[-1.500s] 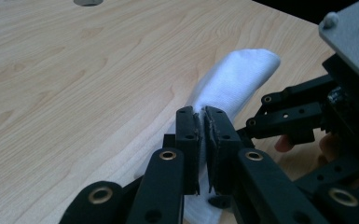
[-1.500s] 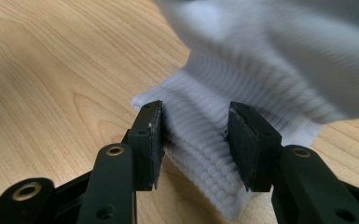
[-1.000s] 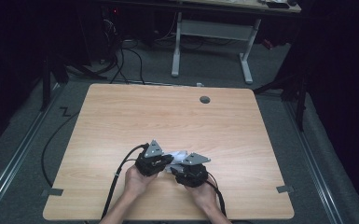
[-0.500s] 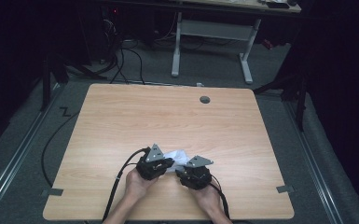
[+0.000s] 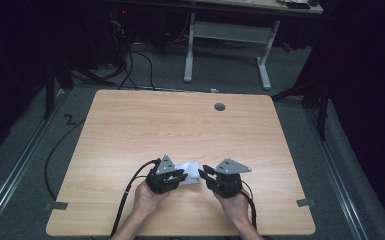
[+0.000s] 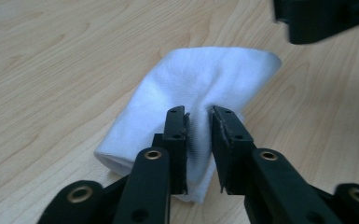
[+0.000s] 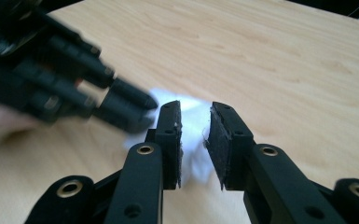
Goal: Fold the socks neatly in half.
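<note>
Item 1, left gripper [image 5: 179, 174]: near edge of table [image 5: 130, 125], w/ person's left hand [image 5: 146, 198] behind it. Jaws narrow, just been opening; fold of white cloth [image 6: 191, 98] sits in the gap btwn pads, bunched up. Pads look barely off the fabric, so prob. a grip being let go, not a firm pinch. Item 2, white cloth: folded or rolled bundle, flat on the wood, running ahead of and under left jaws, btwn the two grippers in high view [image 5: 189, 171]. Item 3, right gripper [image 5: 206, 173]: just beside the cloth's right end, right hand [image 5: 236, 207] behind. Jaws narrow, just been closing; in its own view the gap is bare, cloth [image 7: 193, 133] lies beyond and below the tips, not touched. Step in hand, by judgement: finishing a fold, both sides releasing. Next move calls for: left jaws to part further and lift clear w/o dragging the fabric.
</note>
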Available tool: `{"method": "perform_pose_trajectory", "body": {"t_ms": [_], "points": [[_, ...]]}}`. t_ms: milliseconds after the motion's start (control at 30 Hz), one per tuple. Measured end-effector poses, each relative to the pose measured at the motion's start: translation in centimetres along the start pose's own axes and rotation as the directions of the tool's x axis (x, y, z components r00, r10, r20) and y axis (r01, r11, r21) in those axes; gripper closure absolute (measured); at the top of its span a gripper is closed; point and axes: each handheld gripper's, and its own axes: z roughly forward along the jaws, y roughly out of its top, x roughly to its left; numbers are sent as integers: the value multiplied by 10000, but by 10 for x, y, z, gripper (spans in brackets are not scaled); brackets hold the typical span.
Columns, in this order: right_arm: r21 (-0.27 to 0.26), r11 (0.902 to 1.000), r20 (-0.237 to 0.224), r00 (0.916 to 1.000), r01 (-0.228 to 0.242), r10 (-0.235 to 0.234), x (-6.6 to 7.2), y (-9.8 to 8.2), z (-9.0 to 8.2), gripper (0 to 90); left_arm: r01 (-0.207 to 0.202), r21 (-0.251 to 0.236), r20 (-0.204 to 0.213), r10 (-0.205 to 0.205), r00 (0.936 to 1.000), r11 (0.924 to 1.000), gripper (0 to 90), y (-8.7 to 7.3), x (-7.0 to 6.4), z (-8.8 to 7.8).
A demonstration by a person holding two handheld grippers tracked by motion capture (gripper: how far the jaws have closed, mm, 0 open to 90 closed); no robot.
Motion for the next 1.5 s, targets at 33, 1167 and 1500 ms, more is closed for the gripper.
{"method": "perform_pose_trajectory", "body": {"t_ms": [33,1167,1500], "points": [[80,10000,24,10000,33,-33,-2,4,5,742,71,-19,74,-71,9999,10000,726,0,1,-1],[1519,9875,-375,9981,-425,487,-11,-36,31,637,799,411,-251,-789,9966,9960,614,-1,6,9],[773,9959,-259,9985,-461,483,-8,-18,25,628,915,186,-459,-906,9948,9956,558,1,7,1]]}}
